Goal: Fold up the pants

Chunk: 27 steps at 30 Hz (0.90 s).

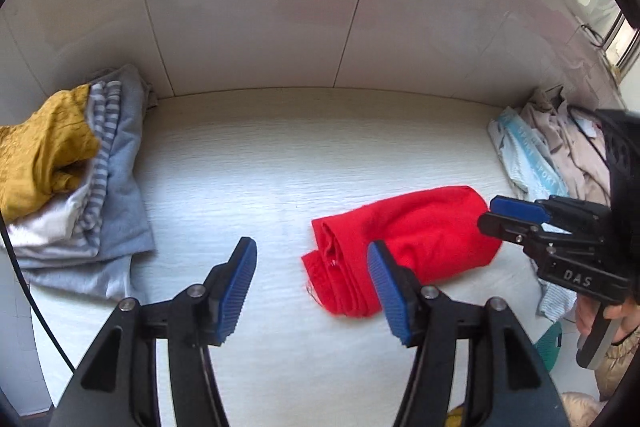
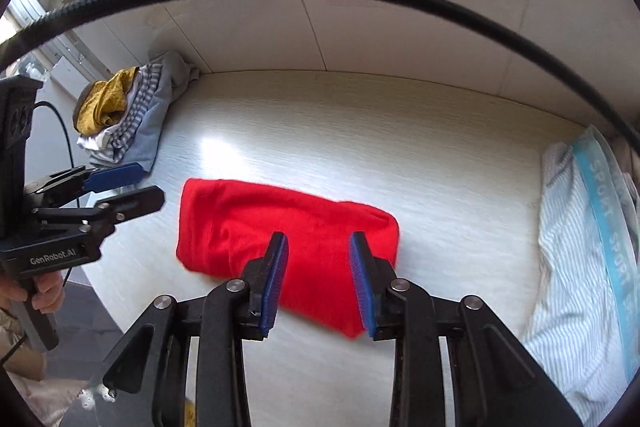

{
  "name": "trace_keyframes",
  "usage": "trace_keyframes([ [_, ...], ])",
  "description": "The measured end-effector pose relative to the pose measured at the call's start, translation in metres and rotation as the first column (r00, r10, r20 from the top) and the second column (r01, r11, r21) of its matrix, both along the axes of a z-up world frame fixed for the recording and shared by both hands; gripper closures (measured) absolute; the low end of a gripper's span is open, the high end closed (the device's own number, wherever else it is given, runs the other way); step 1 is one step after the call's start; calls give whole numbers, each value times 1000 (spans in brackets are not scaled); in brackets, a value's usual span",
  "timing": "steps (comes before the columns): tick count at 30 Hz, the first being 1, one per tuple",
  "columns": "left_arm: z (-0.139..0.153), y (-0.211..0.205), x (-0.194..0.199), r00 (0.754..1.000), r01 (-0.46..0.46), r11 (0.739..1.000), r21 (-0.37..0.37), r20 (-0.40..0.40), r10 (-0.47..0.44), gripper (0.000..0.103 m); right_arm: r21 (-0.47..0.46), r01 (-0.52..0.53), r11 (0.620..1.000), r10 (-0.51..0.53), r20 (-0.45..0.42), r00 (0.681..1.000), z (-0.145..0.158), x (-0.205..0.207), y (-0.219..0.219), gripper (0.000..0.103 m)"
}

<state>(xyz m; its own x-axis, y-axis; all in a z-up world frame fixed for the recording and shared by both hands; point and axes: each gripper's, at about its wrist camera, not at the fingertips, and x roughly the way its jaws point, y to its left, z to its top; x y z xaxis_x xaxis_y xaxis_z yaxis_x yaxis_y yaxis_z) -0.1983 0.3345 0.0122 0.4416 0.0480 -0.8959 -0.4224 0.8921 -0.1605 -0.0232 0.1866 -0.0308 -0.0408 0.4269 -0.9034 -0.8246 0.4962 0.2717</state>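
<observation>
Soft, light, limp: red pants point(image 2: 288, 227), likely to sag and slide on the smooth counter point(image 2: 400, 155), so best pinched at a thick folded edge or corner through all layers. Already bundled into a compact, slightly rumpled rectangle, lying mid-counter between a clothes stack point(image 1: 80, 171) and a striped pile point(image 2: 580, 267). Left gripper point(image 1: 312, 291) spread wide, empty, just beside the bundle. Right gripper point(image 2: 319, 281) parted moderately, empty, hovering over the near edge.
</observation>
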Motion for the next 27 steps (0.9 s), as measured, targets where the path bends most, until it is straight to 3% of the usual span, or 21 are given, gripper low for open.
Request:
trace_keyframes([
  [6,-1,-36,-9,997,80,989,-121,22,-78,51,-54,29,998,-29,-7,1000,-10,-8,-25,70],
  [9,-18,-54,4,995,97,988,-122,-20,-100,53,-73,40,997,-42,-32,999,-22,-14,-28,70],
  [15,-42,-53,15,996,72,989,-125,-36,-77,55,-83,28,996,-30,-24,999,-30,-21,-23,70],
  [17,-49,-49,15,997,55,990,-132,-46,-61,77,-83,25,996,-27,-24,999,-33,-22,-21,70],
  [20,-61,-42,15,997,35,987,-159,-59,-45,90,-80,13,997,-16,-26,1000,-36,-22,-18,70],
  [22,-60,-40,14,996,53,985,-166,-55,-63,93,-73,1,997,-2,-27,1000,-37,-23,-17,71],
  [24,-55,-40,12,994,82,986,-146,-53,-91,95,-64,-32,997,31,-5,999,-33,-24,-17,95],
  [27,-45,-31,6,993,101,985,-138,-43,-108,95,-81,-76,994,79,35,996,-26,-21,-21,96],
])
